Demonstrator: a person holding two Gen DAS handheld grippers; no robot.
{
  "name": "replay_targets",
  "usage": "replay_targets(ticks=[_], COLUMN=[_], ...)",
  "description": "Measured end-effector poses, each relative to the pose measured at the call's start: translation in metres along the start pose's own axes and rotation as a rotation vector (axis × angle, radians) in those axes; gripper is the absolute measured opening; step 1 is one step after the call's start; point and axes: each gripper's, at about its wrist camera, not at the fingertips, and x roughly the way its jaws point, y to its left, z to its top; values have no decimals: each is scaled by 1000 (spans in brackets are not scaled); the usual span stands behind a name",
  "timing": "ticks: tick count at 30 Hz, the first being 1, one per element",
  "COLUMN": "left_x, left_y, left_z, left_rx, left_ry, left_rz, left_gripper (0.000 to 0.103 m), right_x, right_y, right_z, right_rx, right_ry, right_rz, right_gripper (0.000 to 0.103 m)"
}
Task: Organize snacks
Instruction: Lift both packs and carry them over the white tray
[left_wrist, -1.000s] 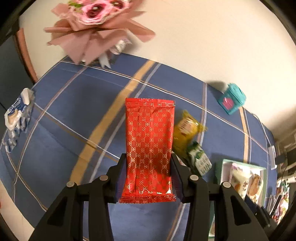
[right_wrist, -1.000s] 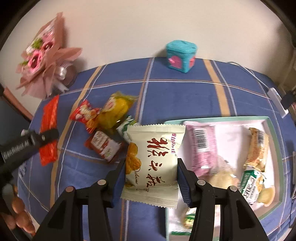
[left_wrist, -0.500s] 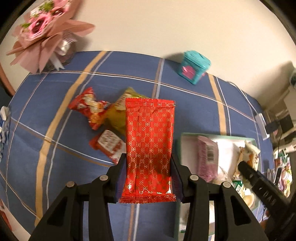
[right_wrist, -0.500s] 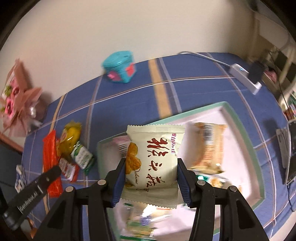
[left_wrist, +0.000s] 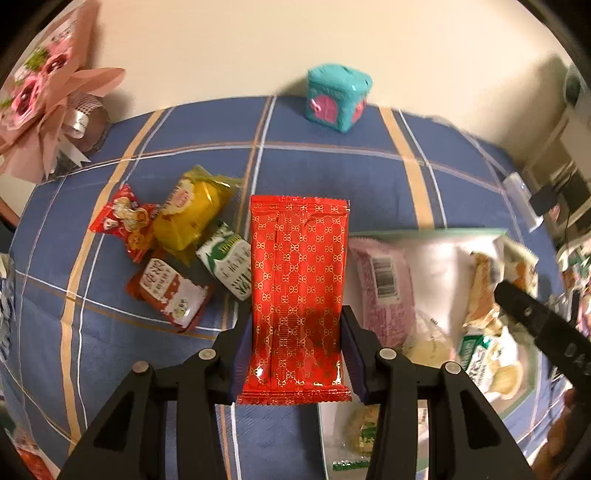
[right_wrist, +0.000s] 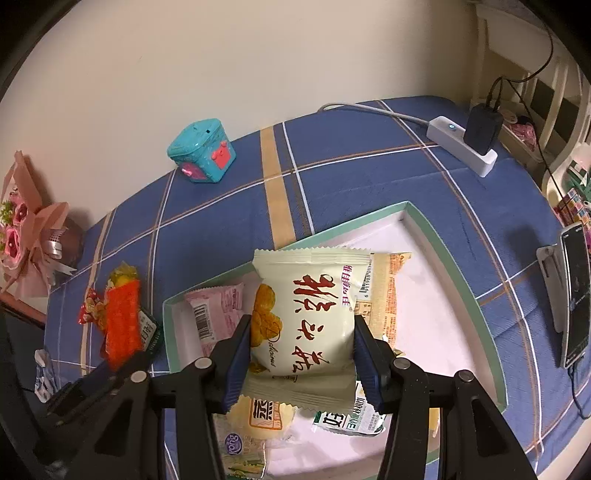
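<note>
My left gripper (left_wrist: 295, 339) is shut on a long red packet with a gold pattern (left_wrist: 298, 280), held above the left edge of the white tray (left_wrist: 436, 233). My right gripper (right_wrist: 300, 347) is shut on a cream snack bag with red writing (right_wrist: 306, 314), hanging over the middle of the green-rimmed tray (right_wrist: 428, 225). Several packets lie in the tray, among them a pink one (right_wrist: 216, 314) and an orange-beige one (right_wrist: 388, 291). In the right wrist view the red packet (right_wrist: 122, 325) and the left gripper show at the lower left.
Loose snacks lie left of the tray: a yellow packet (left_wrist: 192, 214), two red packets (left_wrist: 125, 221) (left_wrist: 170, 291) and a green-white carton (left_wrist: 229, 266). A teal box (right_wrist: 201, 149), a pink bouquet (left_wrist: 40, 92), a power strip (right_wrist: 461, 142) and a phone on a stand (right_wrist: 574, 295) border the blue checked cloth.
Both grippers swung right across the table with their packets. The left now hangs by the tray's left edge; the right moved from that edge to over the tray's middle.
</note>
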Motion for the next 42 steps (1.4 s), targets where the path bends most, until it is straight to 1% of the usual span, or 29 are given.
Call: replay_targets(ticks=[6,11,17,23,24,26,29,32,35,39,42], left_x=[20,31,31,32,31,27,23,26,28,30,35], left_y=[-17,-29,-41,-47,-47,-48,-54,-58,-59,-54,-48], left_z=[-4,-6,-8,-9,-8,-6,-6,-9,-9,-9,-10], left_rx=[59,95,129,158,158,155,182,184,182,159,115], left_ry=[22,35,18,14,16,14,1,22,24,31,50], left_rz=[22,41,39,60,58,25,11,-25,-21,-35,-58], left_gripper=[46,46,46,46,46,46,46,46,47,47,47], right_x=[13,23,27,29,29,30,31,31,32,38,43], right_y=[7,9,10,7,6,4,2,2,2,1,1], right_z=[-4,-6,-9,-9,-9,-8,-8,-9,-9,-12,-14], right_rx=[-39,-49,-55,-45,-44,-41,-34,-33,-33,-31,-30], right_ry=[8,36,48,58,59,62,67,69,71,87,98], right_rz=[-6,-6,0,-2,-3,-8,-8,-9,-8,-10,-14], right_gripper=[54,54,54,55,55,55,55,55,55,55,55])
